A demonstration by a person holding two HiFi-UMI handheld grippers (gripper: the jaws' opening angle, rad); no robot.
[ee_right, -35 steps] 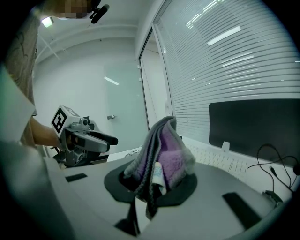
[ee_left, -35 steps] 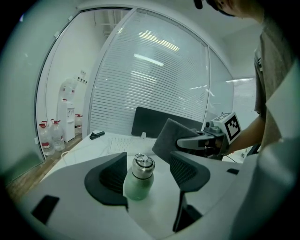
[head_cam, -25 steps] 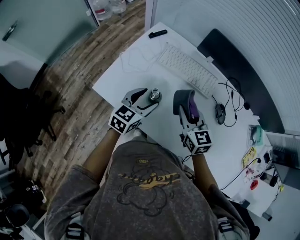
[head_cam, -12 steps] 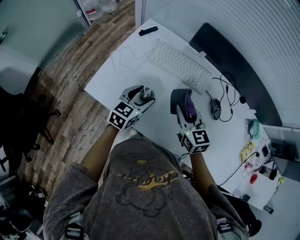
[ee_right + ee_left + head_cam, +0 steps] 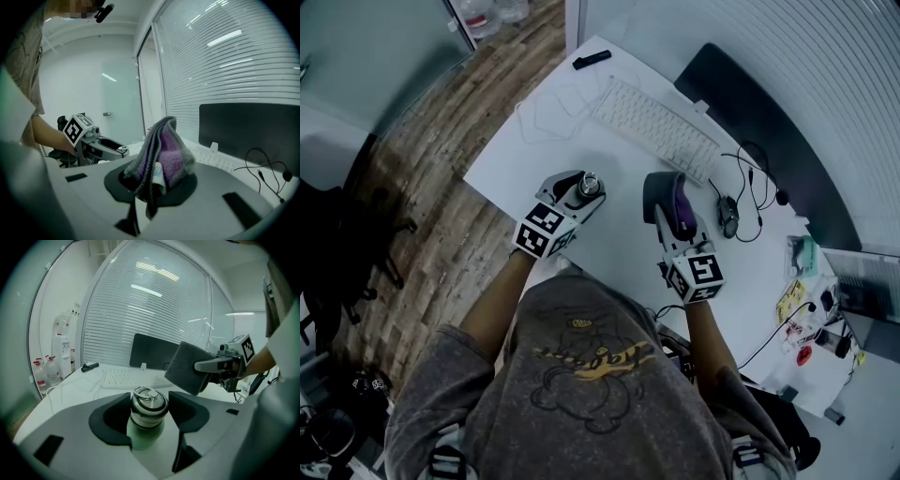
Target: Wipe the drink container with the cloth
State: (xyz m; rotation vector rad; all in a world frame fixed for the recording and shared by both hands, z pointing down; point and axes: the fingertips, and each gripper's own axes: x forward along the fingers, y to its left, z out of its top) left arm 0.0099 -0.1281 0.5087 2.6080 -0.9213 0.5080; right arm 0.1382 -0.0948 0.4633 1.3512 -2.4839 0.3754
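A pale green drink bottle (image 5: 588,184) with a steel ring cap stands upright on the white desk (image 5: 525,159). My left gripper (image 5: 584,190) reaches round it. In the left gripper view the bottle (image 5: 148,405) sits between the two dark pads (image 5: 110,420), and the left gripper (image 5: 149,423) has its jaws closing, the pads very near the cap's sides. My right gripper (image 5: 667,202) is to the right, shut on a folded grey and purple cloth (image 5: 678,206). The cloth (image 5: 161,157) stands up from the right gripper (image 5: 152,187) and hangs clear of the bottle.
A white keyboard (image 5: 656,127) lies behind the bottle, with a mouse (image 5: 728,216) and black cables to its right. A black pen-like object (image 5: 592,59) is at the far corner. The desk's left edge (image 5: 487,183) drops to a wooden floor. Small items lie at the right end.
My left gripper has slid forward, so the bottle now sits deeper between its jaws. The right gripper still holds the cloth beside it.
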